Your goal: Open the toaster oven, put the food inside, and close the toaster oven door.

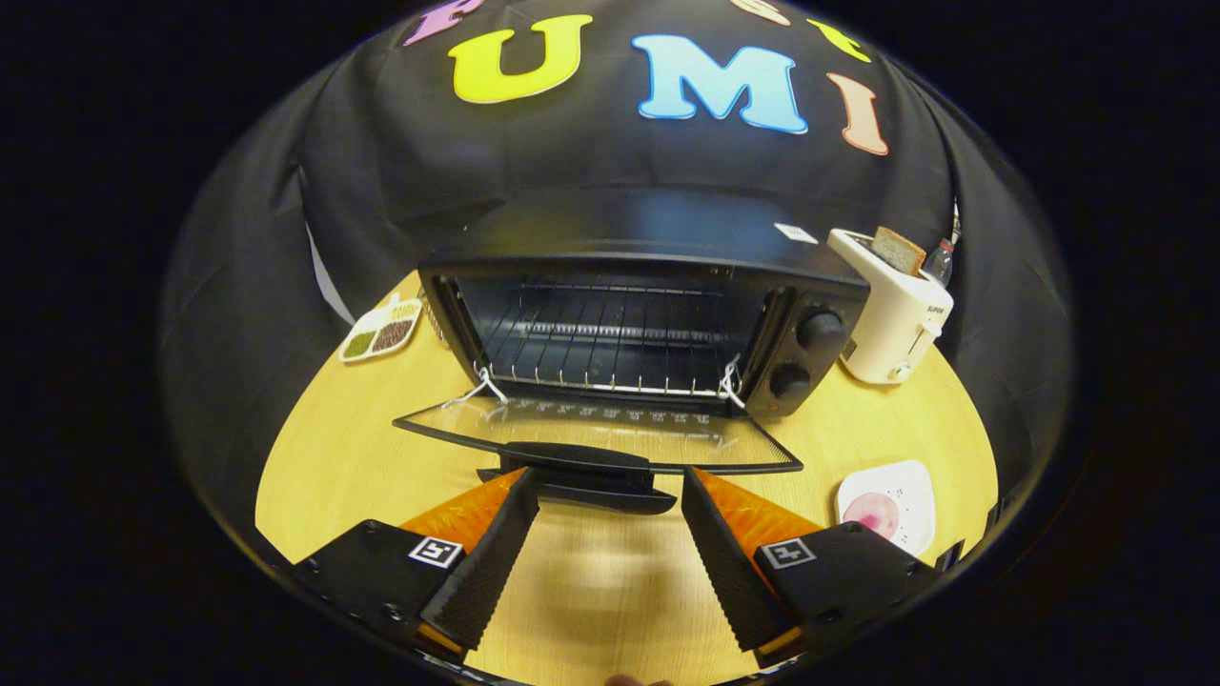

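Gripper view: the black two-finger claw (610,481) stands wide apart and grips nothing, its ribbed fingertips (522,488) flanking the black bar handle (577,457) of the door without visibly pressing on it. The black toaster oven with wire rack (629,314) sits on the light wooden counter (324,457) just beyond the fingers, its long axis running side to side and its open mouth facing the claw. The glass door (591,433) is folded down nearly flat, hinged at the oven's lower front edge, with its free edge and handle pointing toward the fingers. Two black round knobs (805,353) stack on the panel to the right of the cavity. Bare counter lies between and beneath the fingers, and also to the left of the lowered door. Right of the oven, close beside it, stands a white pop-up toaster (896,319) with a slice of bread (898,250) upright in its slot. A white square plate holding a pink round item (886,505) rests near the counter's edge, just ahead of the right finger. A white divided dish of green and brown contents (381,329) lies left of the oven.
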Demonstrator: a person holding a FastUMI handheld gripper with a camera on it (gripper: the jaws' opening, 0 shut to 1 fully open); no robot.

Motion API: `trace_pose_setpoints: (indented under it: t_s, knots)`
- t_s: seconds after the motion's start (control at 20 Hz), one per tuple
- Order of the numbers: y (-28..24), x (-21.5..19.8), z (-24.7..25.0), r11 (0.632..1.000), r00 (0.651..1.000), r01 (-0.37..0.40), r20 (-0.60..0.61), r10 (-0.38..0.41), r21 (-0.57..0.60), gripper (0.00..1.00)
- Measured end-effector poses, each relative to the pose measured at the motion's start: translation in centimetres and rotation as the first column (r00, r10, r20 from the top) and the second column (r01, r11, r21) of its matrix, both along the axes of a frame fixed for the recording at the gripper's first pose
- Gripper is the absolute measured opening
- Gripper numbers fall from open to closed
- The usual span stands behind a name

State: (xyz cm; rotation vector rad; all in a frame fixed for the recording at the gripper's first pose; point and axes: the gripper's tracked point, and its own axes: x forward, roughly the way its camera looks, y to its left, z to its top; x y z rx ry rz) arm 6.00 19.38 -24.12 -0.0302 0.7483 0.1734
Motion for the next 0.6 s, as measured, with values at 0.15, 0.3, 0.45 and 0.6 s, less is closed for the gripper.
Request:
trace_pose_setpoints:
  t_s: [0.15, 0.3, 0.45, 0.6]
  knots:
    - [-0.8, -1.6, -3.8, 1.0, 0.991, 0.016, -0.131, -0.013, 0.023, 0.98]
    - [-2.5, -2.8, -5.5, 1.0, 0.985, 0.007, -0.173, -0.008, -0.007, 0.98]
    - [-3.8, -4.3, -5.1, 0.999, 0.983, -0.028, -0.184, 0.024, -0.021, 0.98]
    - [-6.2, -5.2, -3.8, 0.999, 0.984, -0.036, -0.178, 0.031, -0.029, 0.98]
